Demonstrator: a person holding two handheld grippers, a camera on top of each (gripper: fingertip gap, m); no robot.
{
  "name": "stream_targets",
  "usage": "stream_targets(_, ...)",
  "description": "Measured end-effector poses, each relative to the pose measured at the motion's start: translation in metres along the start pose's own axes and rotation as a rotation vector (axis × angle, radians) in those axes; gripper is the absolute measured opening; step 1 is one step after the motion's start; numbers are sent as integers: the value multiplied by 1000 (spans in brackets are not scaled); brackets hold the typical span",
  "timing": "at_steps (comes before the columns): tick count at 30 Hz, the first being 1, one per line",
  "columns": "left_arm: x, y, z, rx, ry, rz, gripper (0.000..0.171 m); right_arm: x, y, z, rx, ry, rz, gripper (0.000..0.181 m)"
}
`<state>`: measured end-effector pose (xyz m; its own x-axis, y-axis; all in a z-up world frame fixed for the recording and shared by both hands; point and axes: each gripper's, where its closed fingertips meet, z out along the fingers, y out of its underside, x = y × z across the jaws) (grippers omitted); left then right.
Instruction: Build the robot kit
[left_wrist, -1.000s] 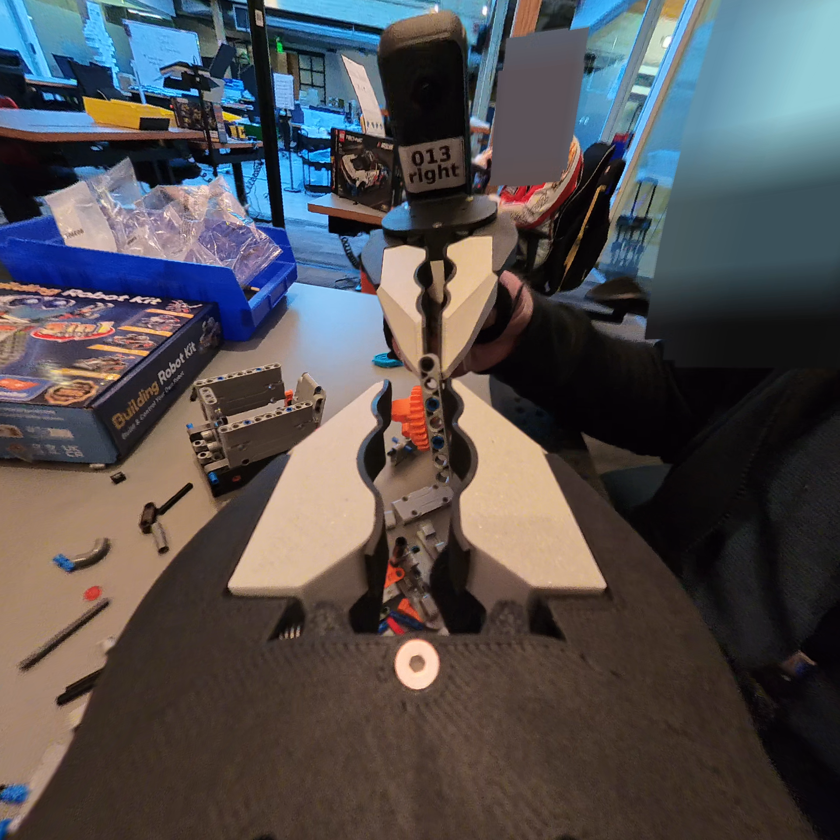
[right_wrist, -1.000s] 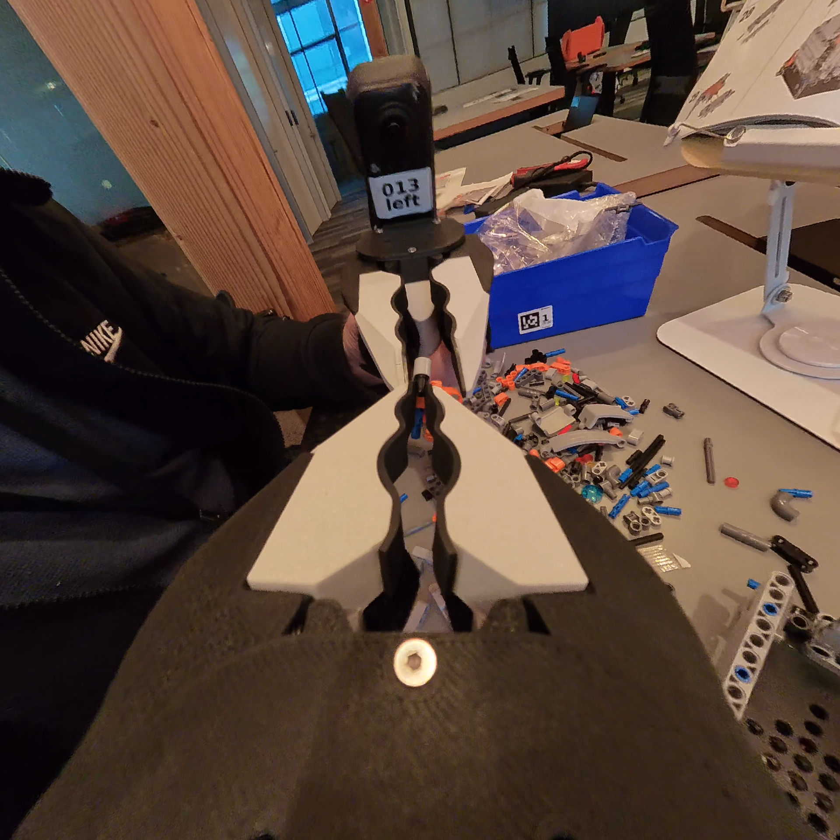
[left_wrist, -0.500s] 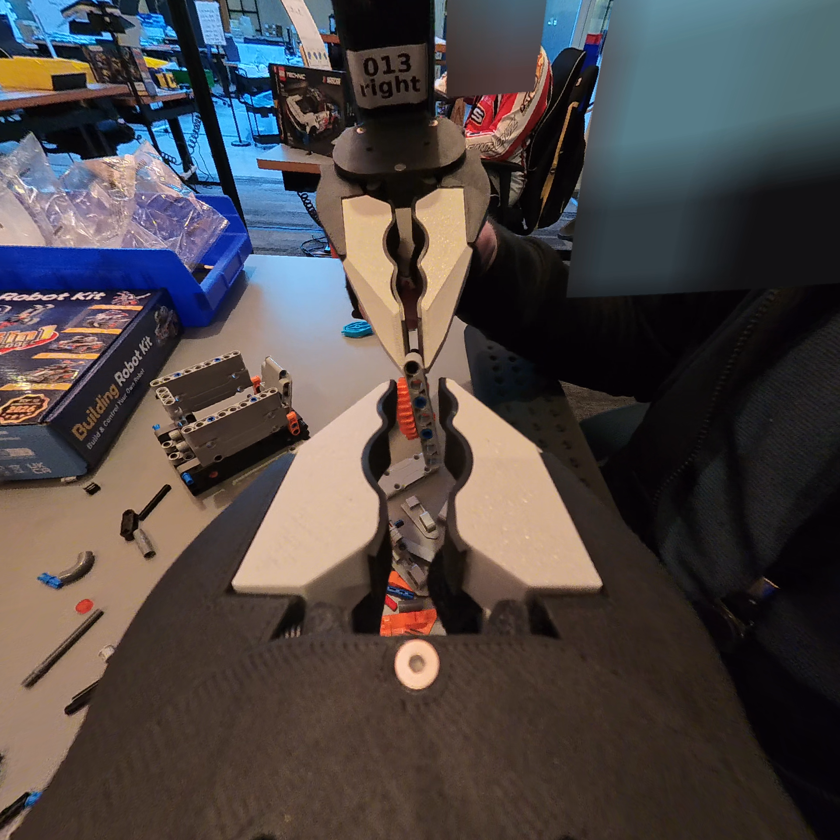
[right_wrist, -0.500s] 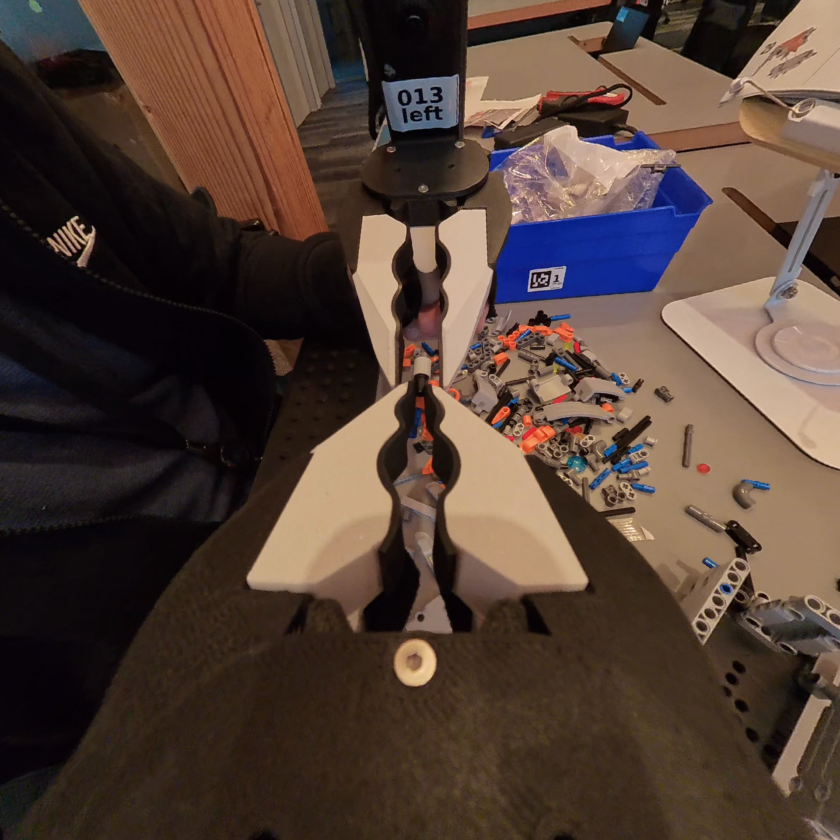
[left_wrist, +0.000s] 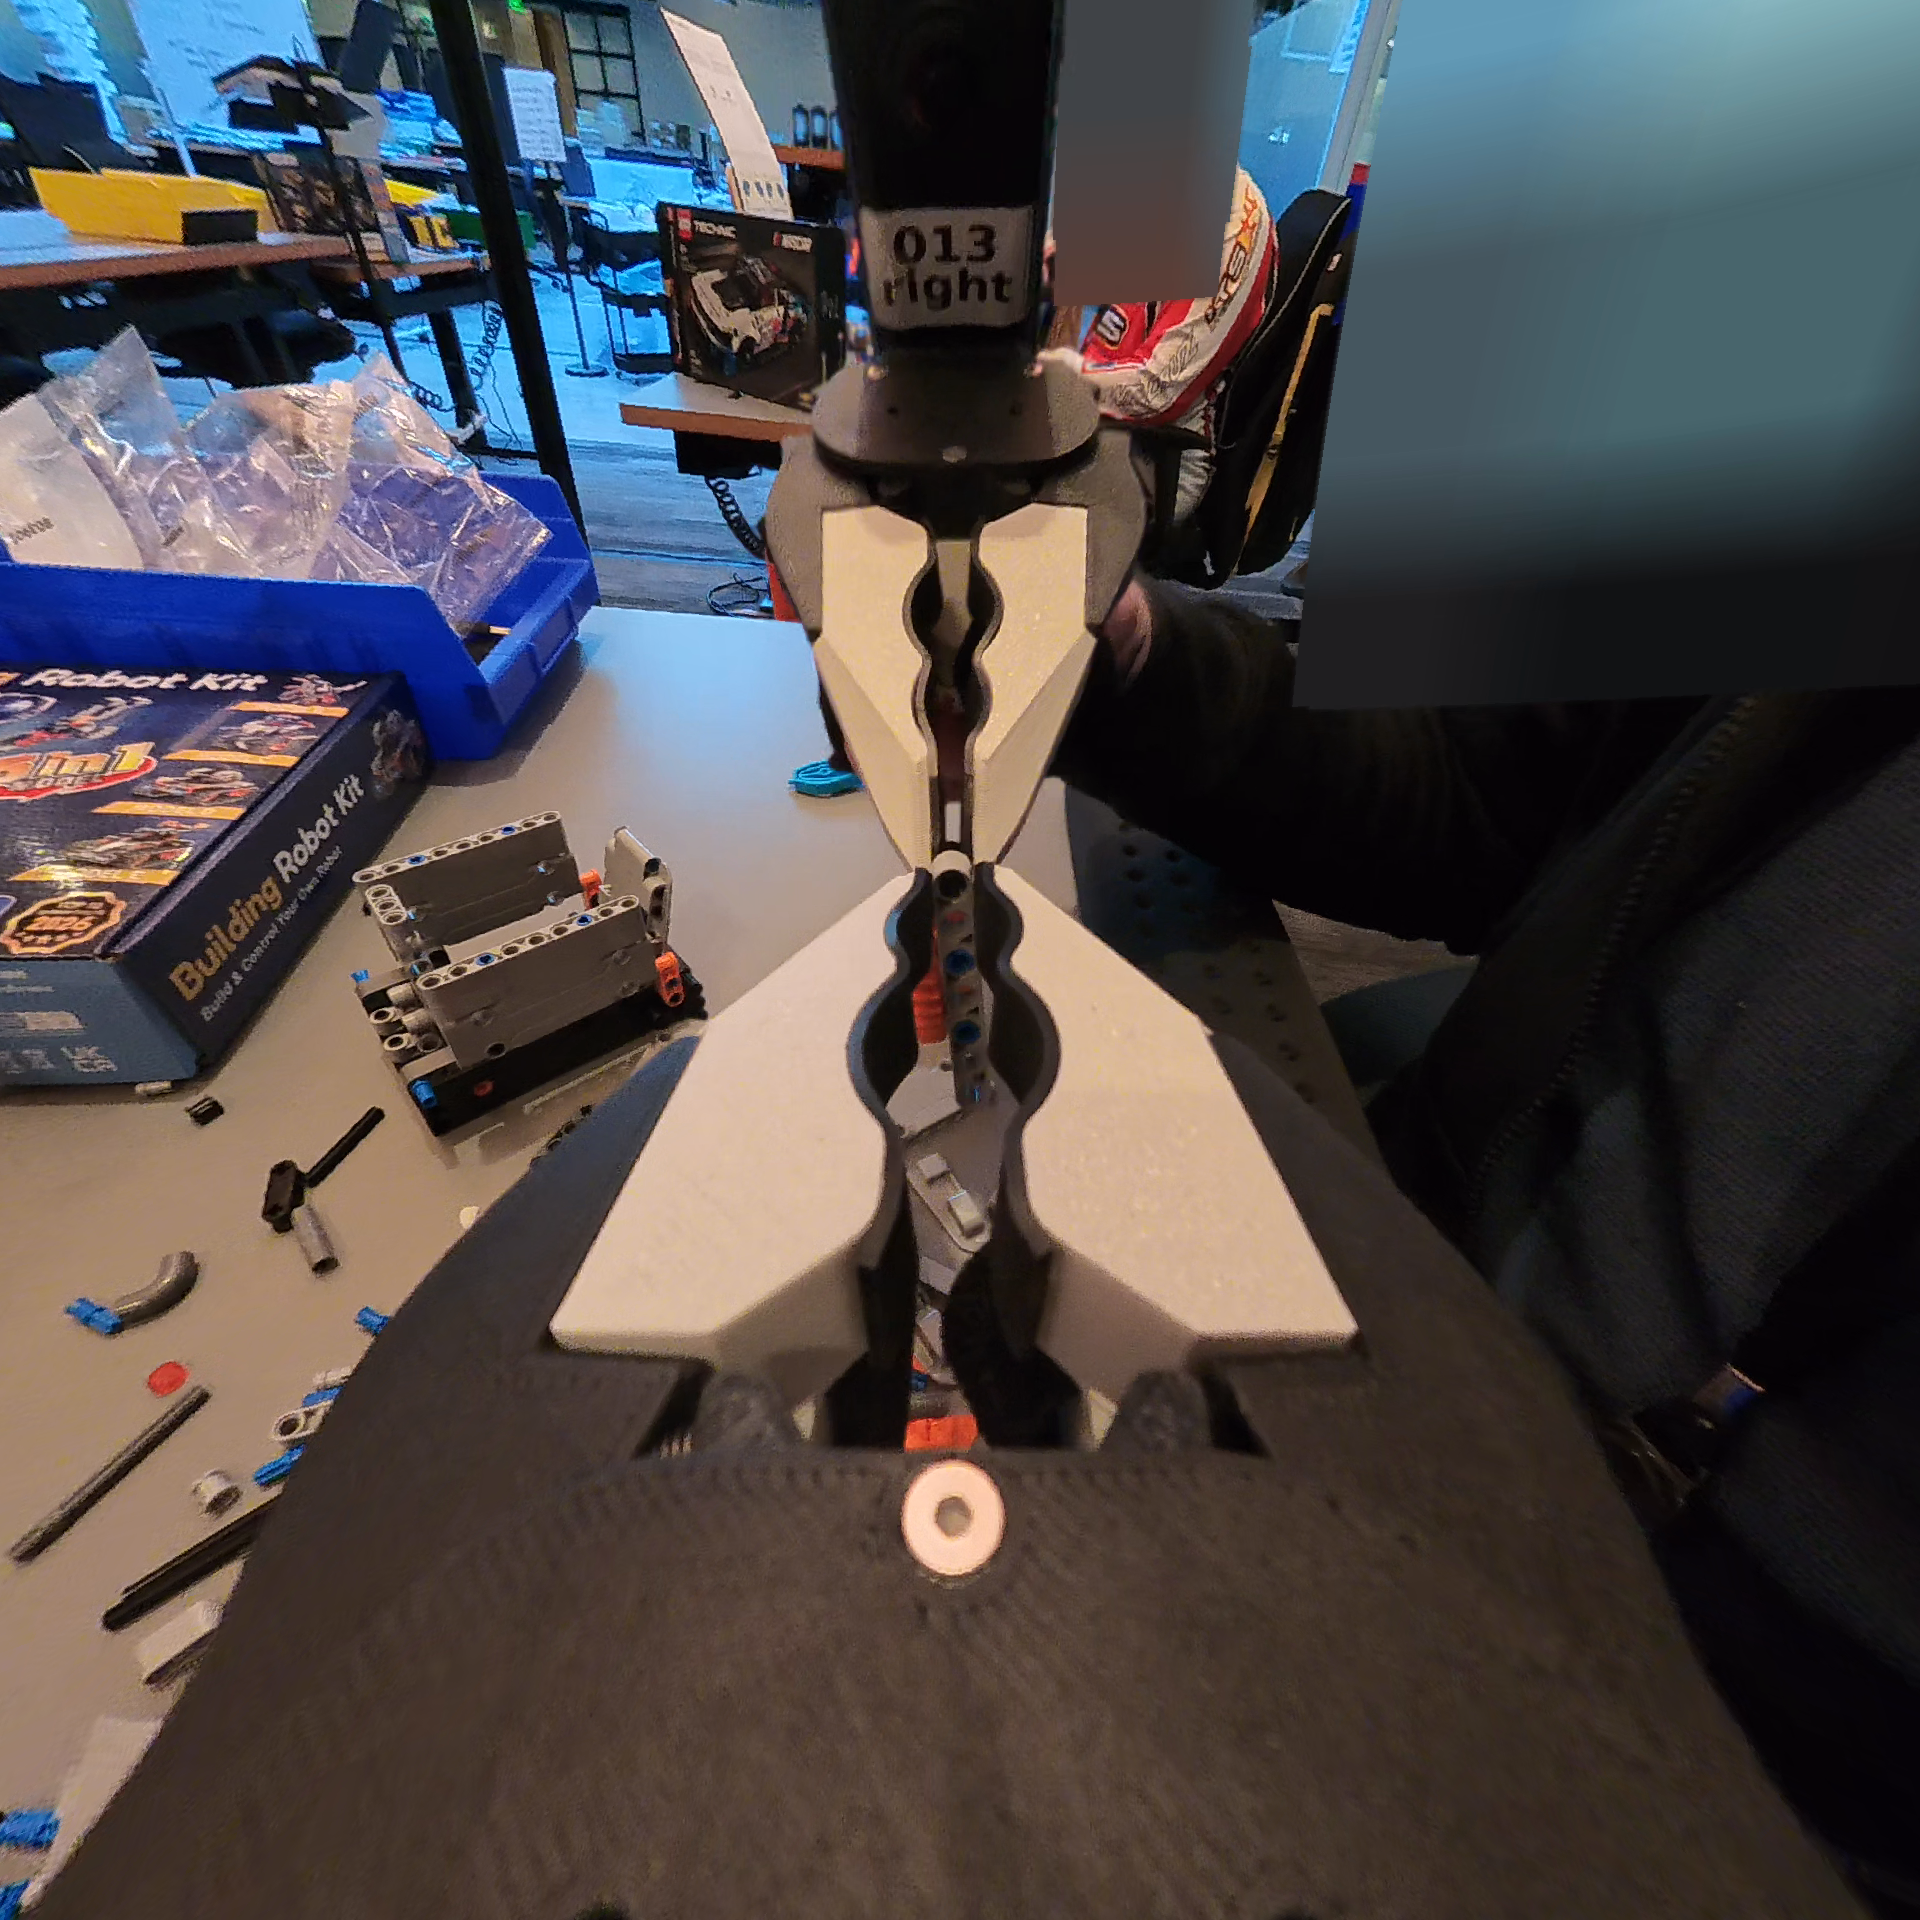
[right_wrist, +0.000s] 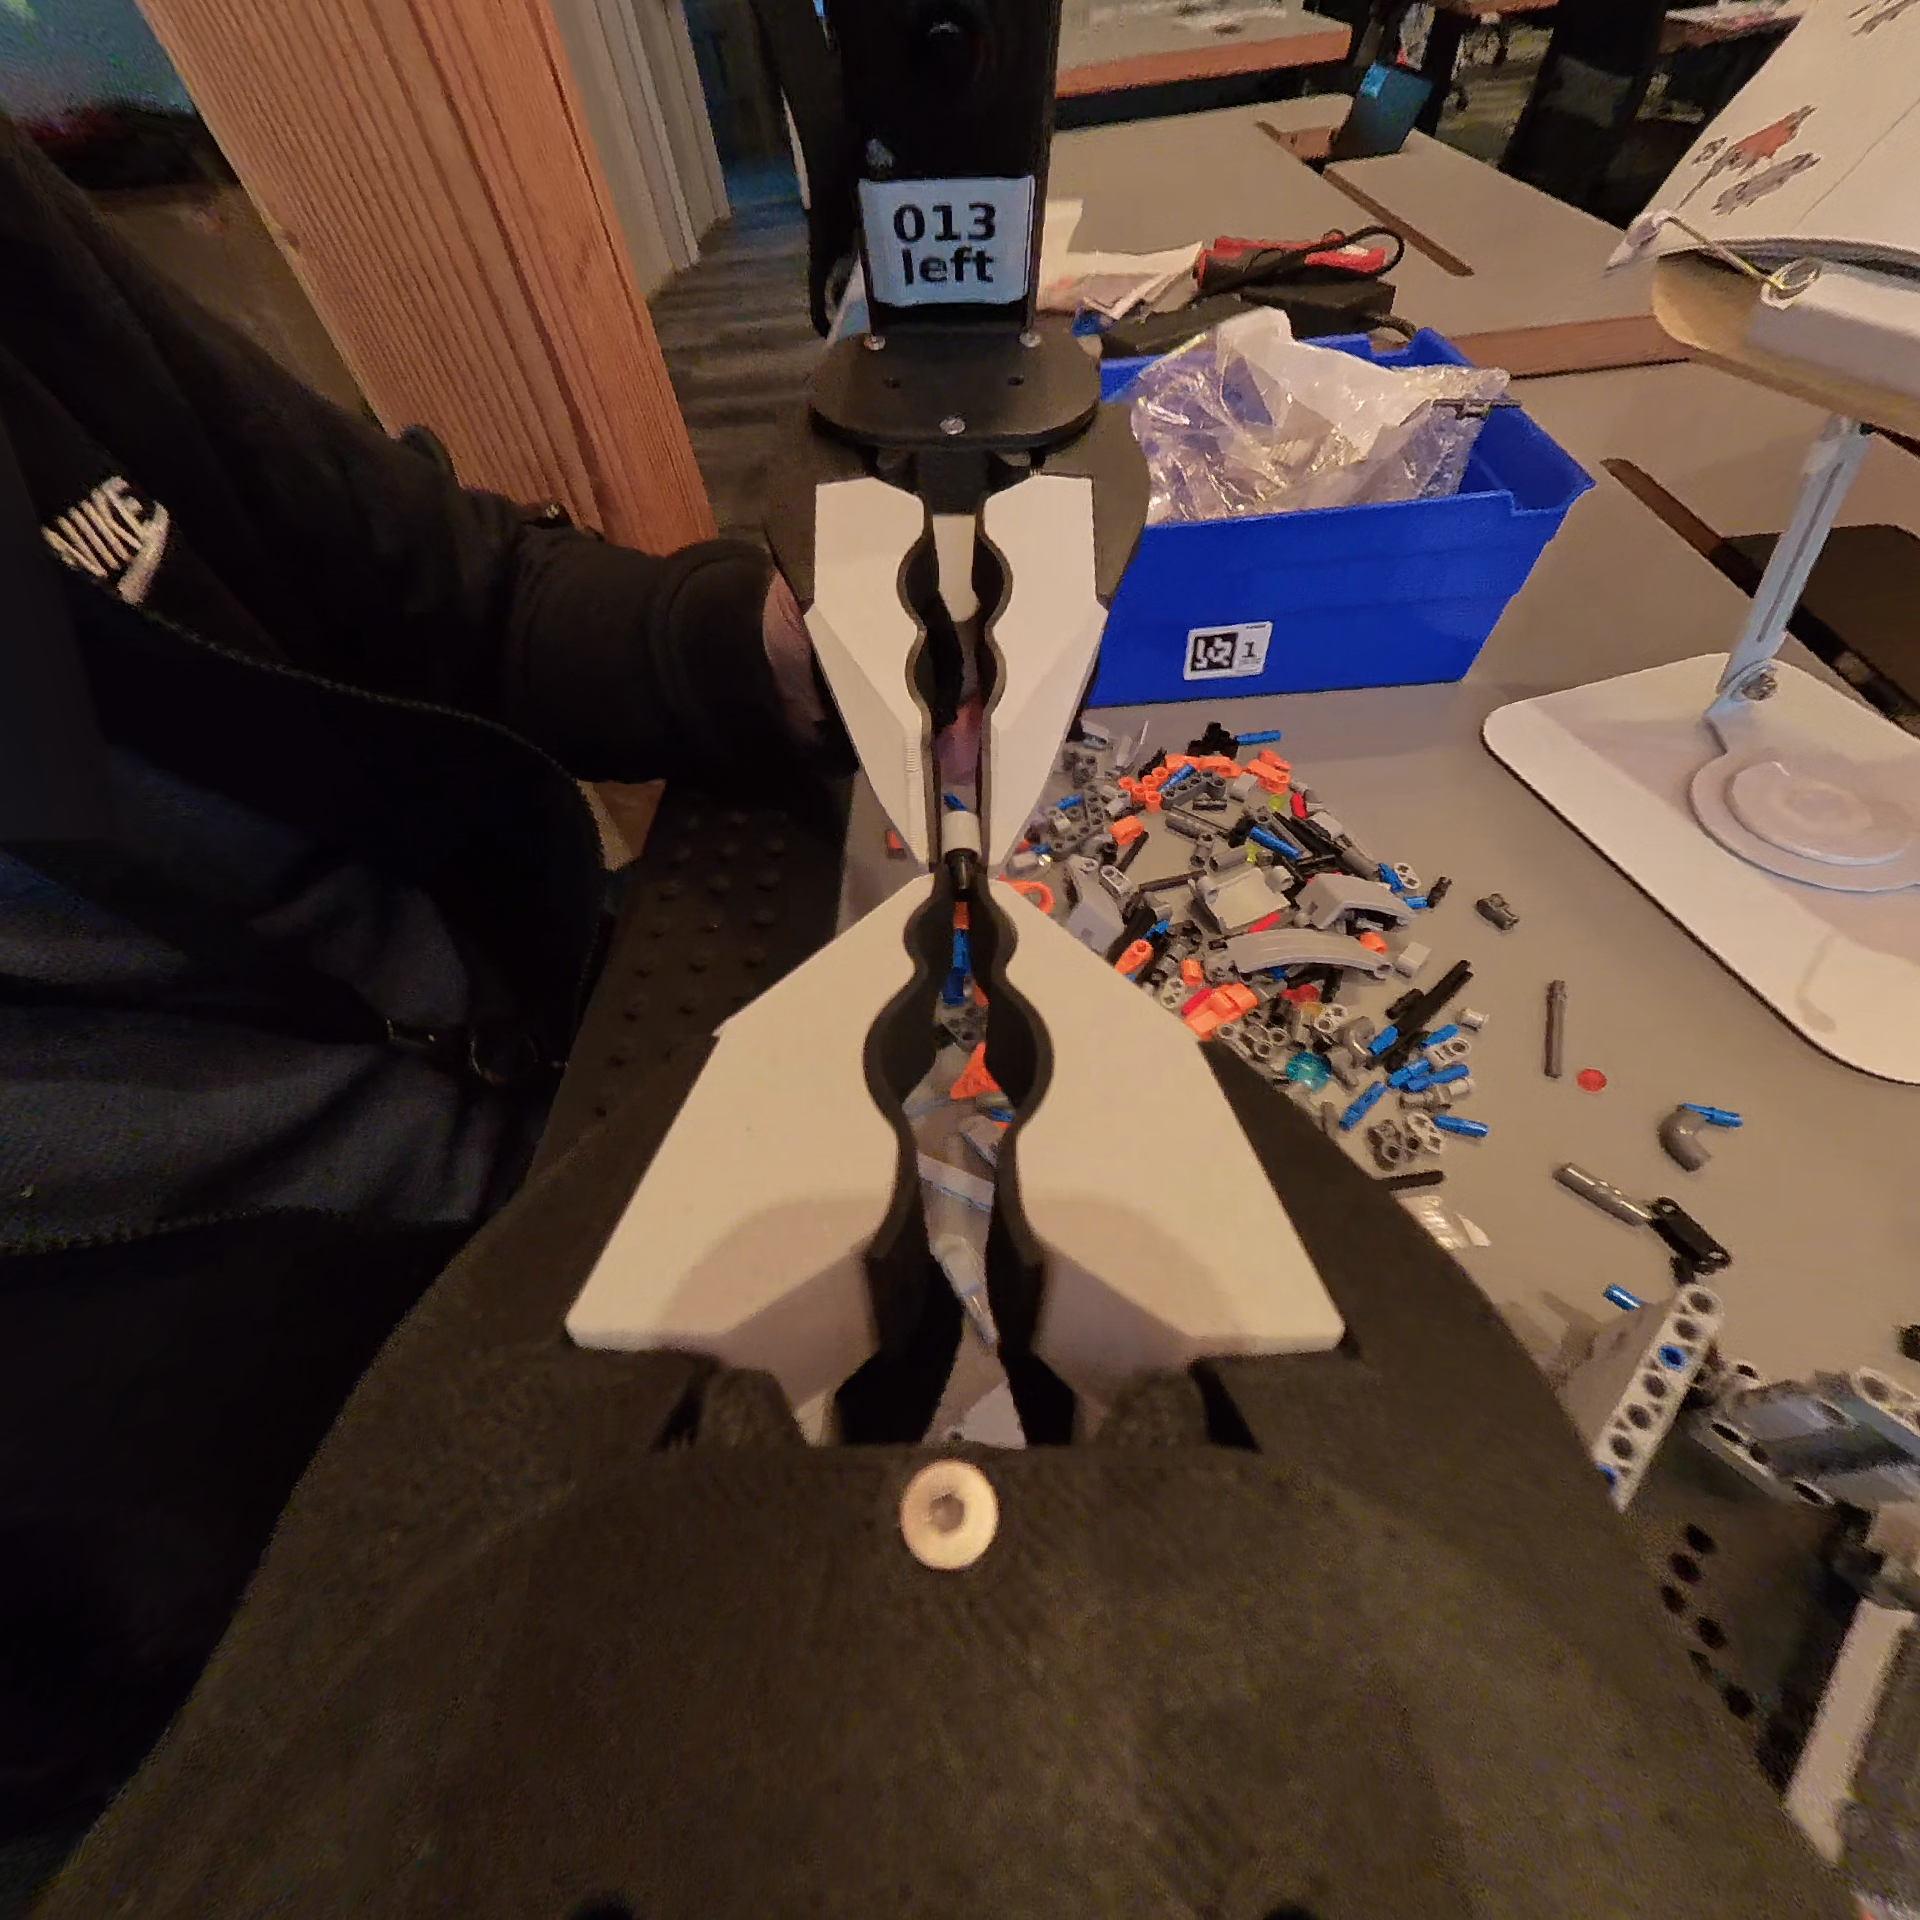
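Observation:
My left gripper (left_wrist: 951, 883) is shut on the top end of a grey holed beam (left_wrist: 958, 977) that carries blue pins and an orange gear (left_wrist: 928, 997). The beam hangs down between my fingers. My right gripper (right_wrist: 961, 883) faces it tip to tip and is shut on a short black pin (right_wrist: 961, 868) with a pale collar (right_wrist: 958, 831). The pin meets the beam's end. The right gripper (left_wrist: 951, 826) shows straight ahead in the left wrist view. The left gripper (right_wrist: 956, 821) shows straight ahead in the right wrist view. Both are held above the table.
A blue bin (left_wrist: 312, 634) of plastic bags, a kit box (left_wrist: 156, 862) and a part-built grey assembly (left_wrist: 530, 966) lie to the left. A pile of loose pieces (right_wrist: 1247, 914), the same bin (right_wrist: 1330, 592) and a white stand base (right_wrist: 1714, 831) also show. A person's dark sleeve (right_wrist: 468, 623) is close. Left tips and right tips are each some 20 centimetres from the part-built grey assembly (left_wrist: 530, 966).
My left gripper's jaws stood open around the beam and have closed on its top end. Both grippers stay tip to tip, with only small shifts of view.

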<state>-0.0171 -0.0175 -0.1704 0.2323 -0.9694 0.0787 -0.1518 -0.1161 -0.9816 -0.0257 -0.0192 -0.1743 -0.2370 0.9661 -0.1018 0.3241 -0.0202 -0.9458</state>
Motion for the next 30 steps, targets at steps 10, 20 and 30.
stream_targets(10, -17, 10, -27, 15, -67, -108, 5, 22, 22, -31, 19, 80, 60, 1)
stream_targets(20, 15, 98, -5, -419, 92, -237, 5, 18, 77, -10, -217, 65, 75, 2)
stream_targets(30, 22, 132, 10, -543, 102, -248, 5, 14, 80, -2, -210, 26, 73, 2)
